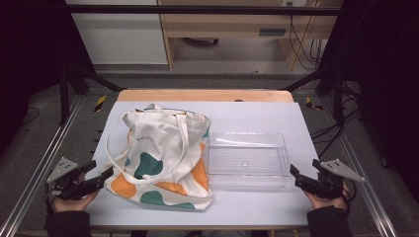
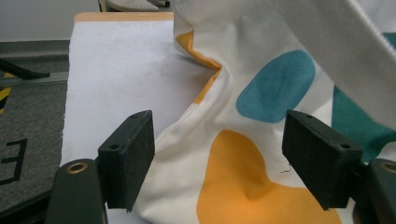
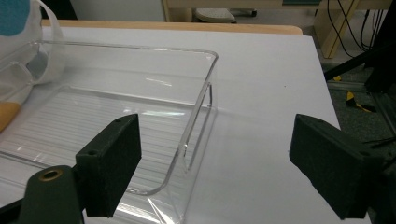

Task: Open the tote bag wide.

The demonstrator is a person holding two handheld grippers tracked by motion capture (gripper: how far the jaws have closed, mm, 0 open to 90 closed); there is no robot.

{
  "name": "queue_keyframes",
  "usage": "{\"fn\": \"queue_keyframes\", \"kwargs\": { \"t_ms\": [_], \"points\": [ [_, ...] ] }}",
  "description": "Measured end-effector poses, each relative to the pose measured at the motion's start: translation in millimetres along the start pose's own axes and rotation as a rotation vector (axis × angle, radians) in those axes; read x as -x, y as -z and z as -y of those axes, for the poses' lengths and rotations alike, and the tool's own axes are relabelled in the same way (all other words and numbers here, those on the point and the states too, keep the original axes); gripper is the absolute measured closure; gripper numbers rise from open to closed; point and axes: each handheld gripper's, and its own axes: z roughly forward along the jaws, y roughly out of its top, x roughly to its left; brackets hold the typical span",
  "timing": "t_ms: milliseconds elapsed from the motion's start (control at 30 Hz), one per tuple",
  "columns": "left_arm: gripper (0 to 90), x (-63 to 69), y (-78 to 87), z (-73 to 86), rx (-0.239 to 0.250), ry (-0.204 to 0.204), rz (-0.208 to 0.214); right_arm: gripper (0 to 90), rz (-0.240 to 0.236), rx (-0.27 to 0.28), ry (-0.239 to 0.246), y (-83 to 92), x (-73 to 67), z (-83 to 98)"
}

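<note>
From the high view, a tote bag (image 1: 163, 160) lay flat on the left half of the pale worktop (image 1: 257, 205), with a clear plastic tray (image 1: 248, 160) just beside it on the right. The left hand-held gripper (image 1: 101, 175) sat at the bag's lower left corner, and the right hand-held gripper (image 1: 295, 177) was near the tray's right end.

In the left gripper view, the left hand-held gripper (image 2: 219, 156) had its jaws spread, with the tote bag (image 2: 261, 140) lying between them, unpinched.

In the right gripper view, the right hand-held gripper (image 3: 219, 170) was spread too, holding nothing, the clear plastic tray's (image 3: 140, 121) corner just ahead of its jaws.
</note>
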Motion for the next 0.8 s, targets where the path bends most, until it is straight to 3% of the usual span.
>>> {"fn": "queue_keyframes", "kwargs": {
  "t_ms": [300, 467, 800],
  "points": [
    [27.8, 1.4, 12.3, -15.5, 0.050, 0.017, -0.012, 19.1, -0.036, 0.016, -0.001, 0.6, -11.3, -6.6],
    [28.8, 4.3, 20.5, -24.7, 0.082, 0.010, 0.006, 20.9, -0.071, 0.021, 0.012, 0.3, -25.1, -12.5],
    [30.2, 14.5, 27.1, -36.2, 0.099, -0.024, 0.010, 22.0, -0.158, 0.031, 0.064, -7.8, -58.9, -27.1]
  ]
}}
